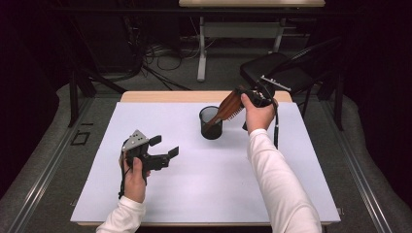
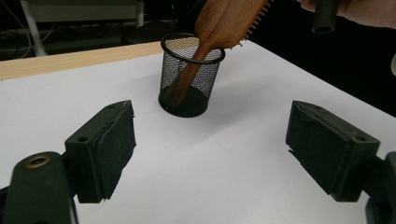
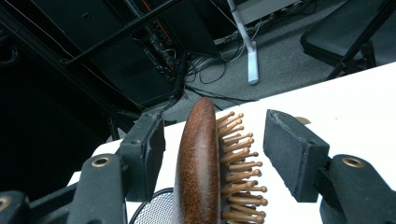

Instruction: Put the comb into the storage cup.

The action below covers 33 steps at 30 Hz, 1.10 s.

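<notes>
A wooden hairbrush (image 1: pixel 228 107) leans with its handle down inside a black mesh cup (image 1: pixel 210 127) at the back middle of the white table top (image 1: pixel 204 189). My right gripper (image 1: pixel 240 94) is at the brush head. In the right gripper view the brush (image 3: pixel 198 163) runs between the two jaws with a gap on each side, so that gripper (image 3: pixel 212 126) is open around it; the cup's rim (image 3: pixel 154 210) is below. My left gripper (image 1: pixel 165 145) hangs open and empty over the table's left half. Its view looks between its spread jaws (image 2: pixel 210 116) at the cup (image 2: pixel 187 79) and brush (image 2: pixel 224 23).
A black folding chair (image 1: pixel 277 70) stands just beyond the table's far right corner. Past the far wooden edge (image 1: pixel 160 96) are a white desk leg (image 1: pixel 201 48) and floor cables (image 1: pixel 160 53). Dark drapes close in both sides.
</notes>
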Tool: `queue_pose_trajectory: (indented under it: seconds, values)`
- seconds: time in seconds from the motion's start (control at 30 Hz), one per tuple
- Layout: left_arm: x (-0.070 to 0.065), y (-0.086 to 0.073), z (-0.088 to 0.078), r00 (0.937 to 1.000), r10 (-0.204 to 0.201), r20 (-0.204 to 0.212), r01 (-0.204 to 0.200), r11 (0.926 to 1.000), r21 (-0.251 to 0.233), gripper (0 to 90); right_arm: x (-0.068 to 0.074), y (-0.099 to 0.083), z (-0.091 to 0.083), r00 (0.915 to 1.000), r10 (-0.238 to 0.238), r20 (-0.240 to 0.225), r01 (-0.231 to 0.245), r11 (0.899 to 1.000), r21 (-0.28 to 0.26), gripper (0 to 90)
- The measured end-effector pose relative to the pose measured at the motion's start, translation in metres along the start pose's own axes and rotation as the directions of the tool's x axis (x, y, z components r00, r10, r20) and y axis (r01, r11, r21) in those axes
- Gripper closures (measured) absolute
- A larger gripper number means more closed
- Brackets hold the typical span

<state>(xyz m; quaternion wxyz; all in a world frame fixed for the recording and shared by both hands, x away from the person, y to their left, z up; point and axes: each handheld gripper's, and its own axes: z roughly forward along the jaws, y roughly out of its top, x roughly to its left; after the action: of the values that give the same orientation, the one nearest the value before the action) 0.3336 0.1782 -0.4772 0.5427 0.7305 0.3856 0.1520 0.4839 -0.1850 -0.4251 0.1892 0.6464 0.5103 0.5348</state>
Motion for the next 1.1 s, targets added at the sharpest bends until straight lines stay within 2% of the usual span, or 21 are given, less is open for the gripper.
queue_pose_trajectory:
  seconds: [0.2, 0.47, 0.63, 0.8, 0.93, 1.1]
  values:
    - [0.0, 0.0, 0.0, 1.0, 0.0, 0.0, 0.0, 1.0, 0.002, 16.0, -0.001, 0.004, -0.004, 0.9999, 0.011, -0.009, -0.011, 1.0, -0.002, 40.1]
    - [0.001, 0.0, 0.0, 1.0, -0.003, -0.001, 0.003, 1.0, -0.001, 16.0, -0.007, 0.011, -0.01, 0.9997, -0.018, -0.013, 0.018, 0.999, -0.03, 42.8]
    - [0.001, -0.001, 0.0, 1.0, -0.003, -0.002, 0.003, 1.0, 0.0, 16.0, -0.011, 0.015, -0.014, 0.9998, -0.004, -0.021, 0.003, 0.999, -0.04, 43.1]
    - [0.001, -0.001, 0.0, 1.0, -0.002, -0.002, 0.002, 1.0, 0.002, 16.0, -0.015, 0.019, -0.018, 0.9998, -0.018, -0.004, 0.017, 0.999, -0.045, 41.1]
    - [0.001, -0.001, 0.0, 1.0, -0.002, -0.001, 0.002, 1.0, 0.0, 16.0, -0.017, 0.022, -0.021, 0.9998, -0.009, -0.019, 0.008, 0.998, -0.058, 39.1]
    - [0.001, -0.001, -0.001, 1.0, 0.002, -0.004, -0.002, 1.0, 0.001, 16.0, -0.019, 0.023, -0.025, 0.9977, -0.037, -0.057, 0.034, 0.998, -0.052, 39.4]
